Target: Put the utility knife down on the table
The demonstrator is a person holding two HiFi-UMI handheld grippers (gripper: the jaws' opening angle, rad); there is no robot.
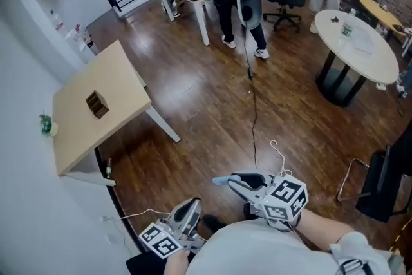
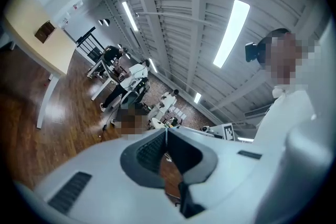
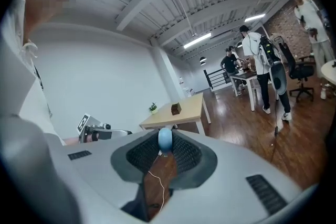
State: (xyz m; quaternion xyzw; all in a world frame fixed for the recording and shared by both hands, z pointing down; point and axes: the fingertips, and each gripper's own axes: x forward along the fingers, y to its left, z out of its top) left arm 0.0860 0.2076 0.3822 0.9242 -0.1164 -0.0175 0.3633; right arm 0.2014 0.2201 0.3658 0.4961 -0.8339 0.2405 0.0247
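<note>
Your right gripper (image 1: 230,181) is clamped on a pale blue object, by my read the utility knife (image 3: 165,140), whose end pokes out past the tips, at nine o'clock from the marker cube (image 1: 284,198). You're holding it low against your body, probably because the wooden table (image 1: 122,71) sits well off at ten o'clock across open floor, so there's nothing under it to set down on yet. Your left gripper (image 2: 166,132) has its jaws pressed together with nothing between them, tucked in at seven o'clock, seemingly parked out of the way. A small brown box (image 1: 96,104) stands mid-table. There's no readable writing anywhere; the cubes carry only black-and-white squares.
</note>
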